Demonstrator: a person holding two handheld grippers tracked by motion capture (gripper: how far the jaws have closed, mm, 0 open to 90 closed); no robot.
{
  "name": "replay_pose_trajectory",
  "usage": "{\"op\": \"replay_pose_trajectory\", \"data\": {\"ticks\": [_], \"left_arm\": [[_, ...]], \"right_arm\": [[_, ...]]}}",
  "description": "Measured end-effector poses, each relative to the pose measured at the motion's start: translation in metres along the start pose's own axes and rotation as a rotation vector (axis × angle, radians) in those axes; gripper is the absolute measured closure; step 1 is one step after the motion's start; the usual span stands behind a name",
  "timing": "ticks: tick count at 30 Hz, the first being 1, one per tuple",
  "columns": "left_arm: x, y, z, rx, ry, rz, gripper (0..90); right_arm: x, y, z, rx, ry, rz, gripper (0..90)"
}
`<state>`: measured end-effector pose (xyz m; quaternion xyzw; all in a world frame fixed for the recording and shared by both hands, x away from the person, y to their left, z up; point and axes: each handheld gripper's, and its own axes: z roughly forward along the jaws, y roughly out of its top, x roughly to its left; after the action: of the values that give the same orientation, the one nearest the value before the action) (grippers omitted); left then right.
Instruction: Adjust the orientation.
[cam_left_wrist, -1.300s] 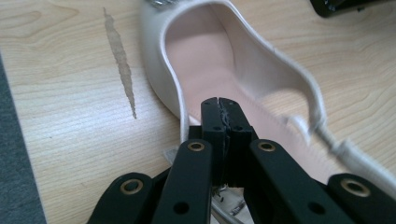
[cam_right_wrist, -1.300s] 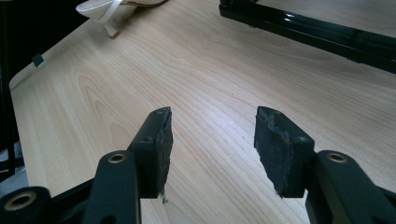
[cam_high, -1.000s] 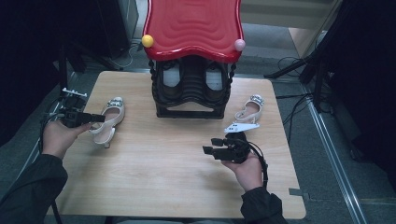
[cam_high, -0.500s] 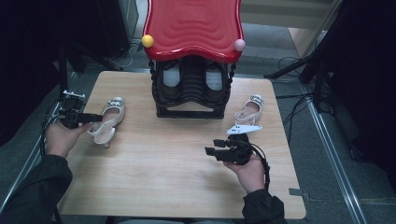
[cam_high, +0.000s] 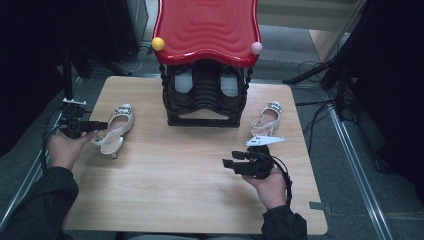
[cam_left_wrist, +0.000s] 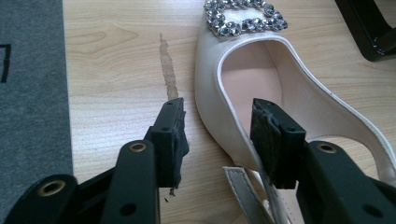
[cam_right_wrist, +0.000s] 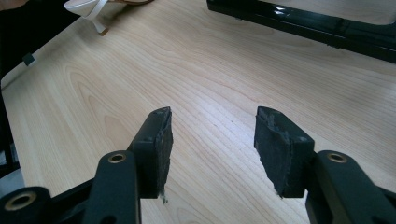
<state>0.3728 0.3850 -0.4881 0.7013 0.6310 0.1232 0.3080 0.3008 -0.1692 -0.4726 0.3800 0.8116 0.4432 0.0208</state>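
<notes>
a: left tongs (cam_left_wrist: 215, 135)?
b: just been opening, the cream shoe's (cam_left_wrist: 243, 84) side between them, unpinched, at the desk's (cam_high: 190, 190) left.
a: right tongs (cam_right_wrist: 212, 149)?
b: open, empty.

A cream slingback shoe (cam_high: 115, 128) with a rhinestone buckle (cam_left_wrist: 245, 17) lies upright on its sole at the table's 9 o'clock edge, toe toward 12.
</notes>
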Motion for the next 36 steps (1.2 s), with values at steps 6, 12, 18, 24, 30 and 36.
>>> {"op": "replay_pose_trajectory", "data": {"ticks": [6,12,18,24,30,36], "left_arm": [[0.000,0.000,0.000,-0.006,0.006,-0.005,50.0],[-0.001,0.000,-0.001,-0.008,0.009,-0.011,45.8],[-0.004,-0.002,0.005,-0.007,-0.006,-0.023,45.4],[-0.010,-0.004,0.016,0.034,-0.038,0.004,55.4],[-0.017,-0.004,0.021,0.037,0.009,0.011,67.1],[-0.011,-0.007,0.020,0.008,0.028,-0.054,86.3]], "right_arm": [[0.000,-0.001,-0.001,0.000,-0.004,0.002,47.6],[-0.001,-0.001,-0.002,-0.001,-0.006,0.004,47.6],[0.000,-0.002,0.000,0.003,-0.004,-0.001,47.6],[0.001,-0.002,0.001,0.006,-0.003,0.002,47.6],[0.000,-0.002,0.001,0.008,-0.004,0.004,47.6],[0.000,-0.002,0.003,0.013,-0.003,0.001,47.7]]}}
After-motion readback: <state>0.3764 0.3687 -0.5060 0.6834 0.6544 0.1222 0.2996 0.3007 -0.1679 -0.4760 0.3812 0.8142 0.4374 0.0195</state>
